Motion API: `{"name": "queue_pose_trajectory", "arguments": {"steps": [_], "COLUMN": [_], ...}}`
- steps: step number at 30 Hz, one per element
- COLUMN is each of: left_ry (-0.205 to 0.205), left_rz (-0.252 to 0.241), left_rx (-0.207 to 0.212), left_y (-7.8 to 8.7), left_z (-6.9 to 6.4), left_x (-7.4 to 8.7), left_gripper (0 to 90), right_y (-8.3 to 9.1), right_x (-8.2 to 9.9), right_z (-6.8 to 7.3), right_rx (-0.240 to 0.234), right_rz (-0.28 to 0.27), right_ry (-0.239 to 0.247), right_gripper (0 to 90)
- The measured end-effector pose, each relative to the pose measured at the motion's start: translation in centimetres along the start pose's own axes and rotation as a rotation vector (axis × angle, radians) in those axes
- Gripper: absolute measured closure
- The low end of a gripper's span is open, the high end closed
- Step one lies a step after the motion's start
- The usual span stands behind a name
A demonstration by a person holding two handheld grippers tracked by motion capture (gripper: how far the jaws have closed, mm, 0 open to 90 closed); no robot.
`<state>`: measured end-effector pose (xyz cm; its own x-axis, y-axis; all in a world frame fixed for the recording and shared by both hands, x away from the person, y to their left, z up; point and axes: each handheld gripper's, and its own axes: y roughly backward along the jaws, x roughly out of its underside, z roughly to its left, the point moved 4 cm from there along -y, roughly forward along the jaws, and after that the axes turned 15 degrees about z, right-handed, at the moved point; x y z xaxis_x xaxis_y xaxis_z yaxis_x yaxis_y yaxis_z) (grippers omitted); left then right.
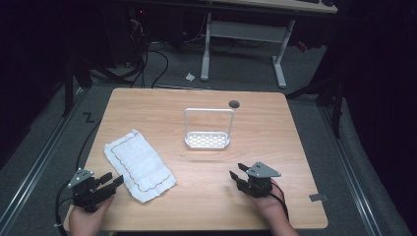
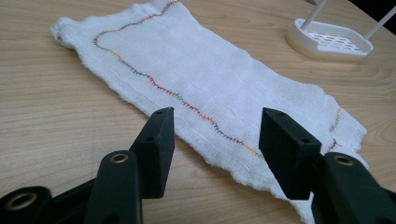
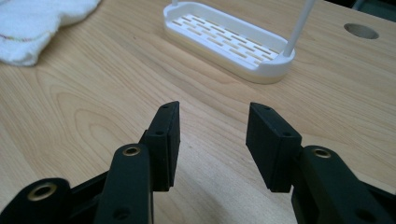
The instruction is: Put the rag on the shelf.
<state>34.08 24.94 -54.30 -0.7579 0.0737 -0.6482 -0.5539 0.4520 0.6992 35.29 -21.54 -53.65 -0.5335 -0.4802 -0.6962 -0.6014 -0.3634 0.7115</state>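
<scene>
Cloth (image 1: 139,165) flat on table (image 1: 275,147) — left gripper (image 1: 114,180) spread beside it; right gripper (image 1: 237,173) spread, empty.

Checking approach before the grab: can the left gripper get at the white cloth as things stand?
Probably yes. The left gripper sits open beside the cloth, its jaws aimed at the near edge, with bare table between and nothing in the way.
</scene>
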Motion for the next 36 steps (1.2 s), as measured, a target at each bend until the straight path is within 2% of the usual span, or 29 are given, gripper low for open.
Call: {"name": "queue_pose_trajectory", "arguments": {"steps": [2,6,12,16,18,19,20,21,24,25,26,28,30,32,34,35,36], "left_ry": [0.003,-0.017,-0.008,0.014,0.017,0.016,0.009,0.004,-0.051,-0.065,-0.065,-0.099,-0.130,-0.162,-0.181,-0.205,-0.205], "left_rz": [0.003,-0.001,-0.014,-0.016,-0.005,0.004,0.017,0.029,0.060,0.077,0.077,0.107,0.159,0.163,0.166,0.173,0.173], "left_rx": [-0.001,-0.024,-0.046,-0.045,-0.051,-0.047,-0.043,-0.062,-0.097,-0.082,-0.082,-0.087,-0.093,-0.110,-0.097,-0.082,-0.082], "left_y": [-0.1,-0.1,0.1,0.5,0.5,0.3,0.1,-0.2,-1.7,-3.1,-3.1,-4.2,-5.3,-5.6,-5.6,-5.7,-5.7], "left_z": [-0.1,-0.1,0.3,0.5,0.4,0.3,0.0,-0.3,-1.6,-2.5,-2.5,-3.3,-3.9,-4.4,-5.0,-5.7,-5.7], "left_x": [0.1,0.1,0.4,0.7,0.8,0.8,0.7,0.4,-0.7,-1.3,-1.3,-1.7,-1.5,-1.2,-0.9,-0.7,-0.7], "left_gripper": [45.7,45.8,46.6,52.7,65.5,65.5,77.5,89.9,90.0,90.0,90.0,90.0,90.0,90.0,90.0,90.0,90.0], "right_y": [-0.1,0.0,-0.3,-0.9,-1.1,-1.1,-1.1,-1.1,-1.3,-1.4,-1.5,-1.5,-1.5,-1.5,-1.5,-1.5,-1.6], "right_x": [0.1,0.3,0.0,-0.3,-0.4,-0.4,-0.4,-0.3,-0.4,-0.4,-0.5,-0.4,-0.3,-0.2,-0.2,-0.2,-0.2], "right_z": [-0.1,-0.1,0.0,0.3,0.5,0.5,0.5,0.6,0.6,0.6,0.7,0.8,0.9,0.9,0.9,0.9,1.0], "right_rx": [0.000,-0.009,-0.016,-0.015,-0.016,-0.016,-0.016,-0.017,-0.023,-0.023,-0.023,-0.023,-0.023,-0.024,-0.030,-0.033,-0.036], "right_rz": [0.003,0.009,0.011,0.022,0.026,0.026,0.026,0.029,0.032,0.031,0.032,0.036,0.045,0.043,0.043,0.043,0.044], "right_ry": [0.003,-0.005,-0.010,0.005,0.015,0.015,0.017,0.016,0.003,0.002,0.004,0.012,0.020,0.020,0.023,0.023,0.020], "right_gripper": [55.1,55.1,55.1,55.3,55.5,55.5,55.7,56.1,57.0,57.1,57.1,57.1,57.1,57.2,57.7,58.5,58.8]}}
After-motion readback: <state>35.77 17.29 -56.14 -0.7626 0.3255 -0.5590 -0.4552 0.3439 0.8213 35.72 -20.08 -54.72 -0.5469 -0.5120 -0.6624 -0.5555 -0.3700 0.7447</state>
